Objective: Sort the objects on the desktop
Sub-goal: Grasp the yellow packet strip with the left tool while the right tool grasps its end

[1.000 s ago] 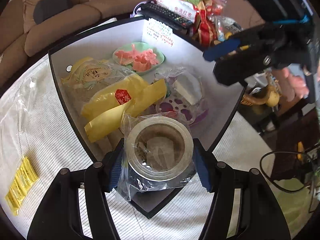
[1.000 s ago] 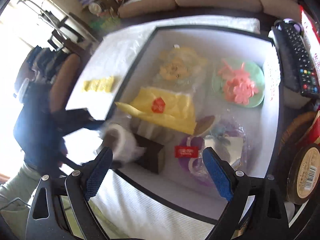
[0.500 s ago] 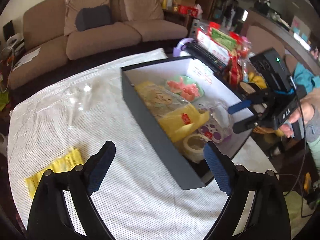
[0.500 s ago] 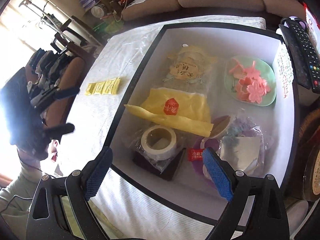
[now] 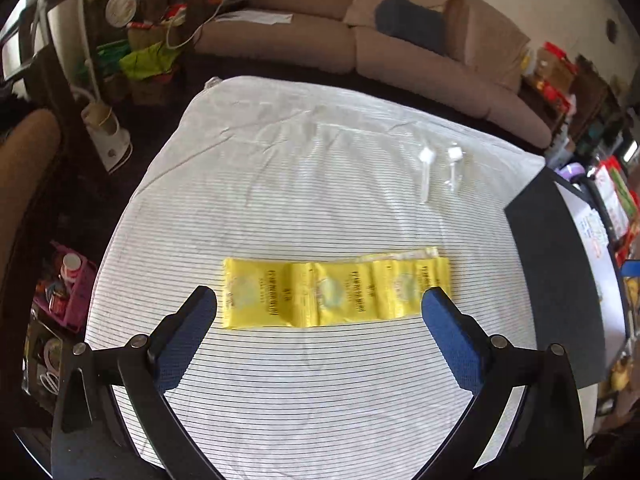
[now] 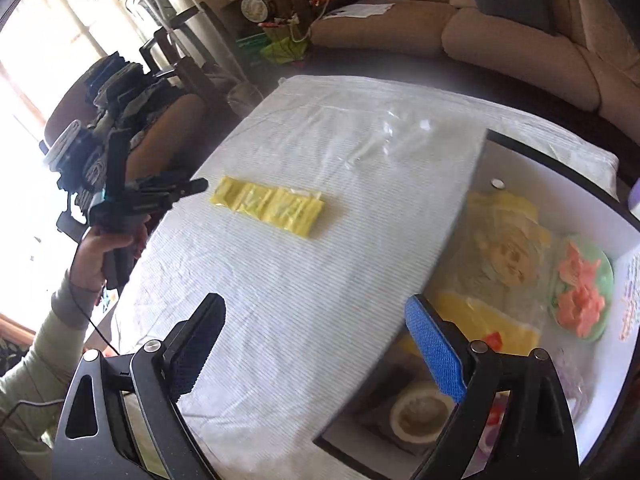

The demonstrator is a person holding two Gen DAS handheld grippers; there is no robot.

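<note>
A strip of joined yellow sachets (image 5: 336, 292) lies flat on the striped white tablecloth (image 5: 280, 200). My left gripper (image 5: 319, 300) hovers just short of it, its jaws opening wide with nothing between the pads. The right wrist view shows the same strip (image 6: 268, 204), with the left gripper (image 6: 188, 190) in a person's hand (image 6: 100, 248) at its left end. My right gripper (image 6: 315, 308) is open and empty above the cloth, beside the left wall of the black box (image 6: 560, 156). In the box lies a bagged tape roll (image 6: 420, 412).
The box also holds yellow packets (image 6: 480, 320), a bagged item (image 6: 504, 248) and a green dish with pink flowers (image 6: 580, 284). A clear plastic bag (image 5: 440, 172) lies on the cloth beyond the strip. The box's dark outer wall (image 5: 560, 280) stands at right. Sofa and clutter surround the table.
My left gripper let go of the tape roll inside the box, opened wide and swung left to the yellow strip. The right gripper slid left from over the box to its left edge.
</note>
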